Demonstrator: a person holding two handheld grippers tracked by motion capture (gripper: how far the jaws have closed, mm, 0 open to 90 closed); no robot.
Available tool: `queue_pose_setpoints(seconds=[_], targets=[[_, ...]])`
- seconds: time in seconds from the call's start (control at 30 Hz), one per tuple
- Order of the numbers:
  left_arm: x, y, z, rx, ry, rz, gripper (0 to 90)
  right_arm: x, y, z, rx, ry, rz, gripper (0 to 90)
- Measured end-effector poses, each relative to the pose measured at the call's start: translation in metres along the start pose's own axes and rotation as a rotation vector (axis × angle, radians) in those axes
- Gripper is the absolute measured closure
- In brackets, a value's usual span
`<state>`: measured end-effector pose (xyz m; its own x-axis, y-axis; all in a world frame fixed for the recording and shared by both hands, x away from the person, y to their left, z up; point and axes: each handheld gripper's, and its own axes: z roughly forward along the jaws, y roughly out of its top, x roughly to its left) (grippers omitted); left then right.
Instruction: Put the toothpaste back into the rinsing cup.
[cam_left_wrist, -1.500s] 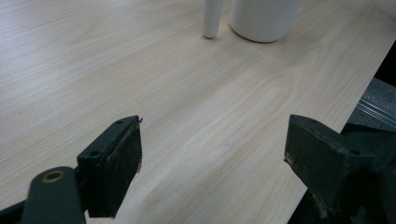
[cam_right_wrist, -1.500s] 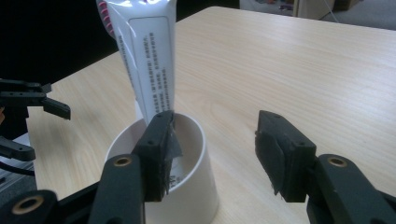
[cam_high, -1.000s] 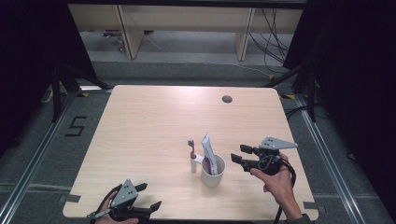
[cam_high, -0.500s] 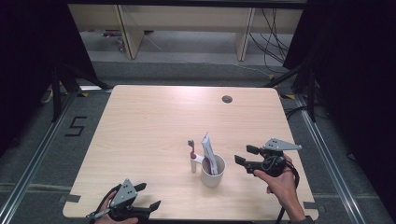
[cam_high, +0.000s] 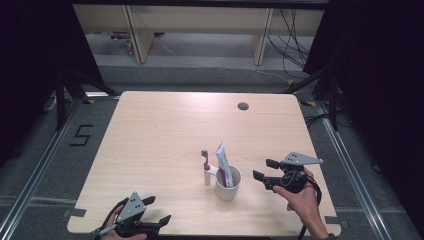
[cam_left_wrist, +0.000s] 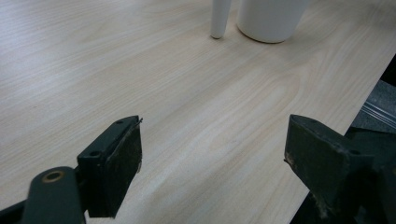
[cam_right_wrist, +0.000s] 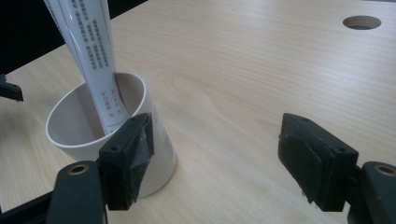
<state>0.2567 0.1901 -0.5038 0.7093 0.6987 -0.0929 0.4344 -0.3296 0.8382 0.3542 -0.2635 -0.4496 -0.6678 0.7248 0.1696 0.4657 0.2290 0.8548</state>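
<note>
A white cup (cam_high: 228, 186) stands on the wooden table (cam_high: 165, 135), front of centre. A white toothpaste tube (cam_high: 222, 162) stands in it, leaning on the rim. A white-handled toothbrush (cam_high: 205, 169) stands upright against the cup's left side. My right gripper (cam_high: 263, 169) hovers just right of the cup, open and holding nothing. In the right gripper view the cup (cam_right_wrist: 74, 121) and tube (cam_right_wrist: 91, 51) sit behind the left jaw of the gripper (cam_right_wrist: 215, 158). My left gripper (cam_high: 157, 209) rests open at the front left edge. Its view shows the cup's base (cam_left_wrist: 271, 21) and the toothbrush handle (cam_left_wrist: 219, 18) far ahead of the open gripper (cam_left_wrist: 212, 158).
A round cable hole (cam_high: 243, 106) sits near the table's far right edge, seen also as the hole (cam_right_wrist: 361, 21) in the right gripper view. Wooden shelving (cam_high: 195, 25) and cables lie on the floor beyond the table. A "5" mark (cam_high: 81, 135) is on the floor at left.
My right gripper has drifted slightly toward the front edge, staying open beside the cup. The left gripper, cup, tube and toothbrush have not visibly moved.
</note>
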Motion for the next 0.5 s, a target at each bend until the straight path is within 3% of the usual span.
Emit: queue_pose_setpoints(seconds=[0.07, 0.1, 0.2, 0.23, 0.27, 0.3, 0.4, 0.5], targets=[[-0.001, 0.0, 0.001, -0.005, 0.003, -0.011, 18.7, 0.0, 0.0, 0.0, 0.01, 0.004, 0.0, 27.9], [-0.001, 0.0, 0.001, -0.008, -0.001, -0.013, 18.7, 0.002, -0.001, 0.0, 0.013, 0.016, 0.035, 27.8], [-0.001, 0.0, 0.002, -0.006, -0.005, -0.009, 18.7, 0.0, -0.003, 0.001, 0.008, 0.012, 0.01, 27.7], [-0.001, 0.0, 0.002, -0.004, -0.005, -0.01, 18.7, 0.001, -0.004, 0.0, 0.008, 0.012, 0.027, 27.6], [-0.001, -0.001, 0.002, -0.004, -0.007, -0.012, 18.7, 0.0, -0.004, -0.001, 0.006, -0.002, 0.006, 27.5], [-0.001, -0.001, 0.001, -0.005, -0.004, -0.018, 18.7, 0.001, -0.005, -0.002, 0.022, 0.011, 0.036, 27.5], [-0.001, 0.0, 0.0, -0.009, -0.003, -0.01, 18.7, -0.001, -0.008, -0.004, 0.017, -0.004, 0.012, 27.4], [-0.002, -0.001, 0.001, -0.002, -0.007, -0.006, 18.7, -0.001, -0.012, -0.007, 0.026, -0.006, 0.046, 26.4]])
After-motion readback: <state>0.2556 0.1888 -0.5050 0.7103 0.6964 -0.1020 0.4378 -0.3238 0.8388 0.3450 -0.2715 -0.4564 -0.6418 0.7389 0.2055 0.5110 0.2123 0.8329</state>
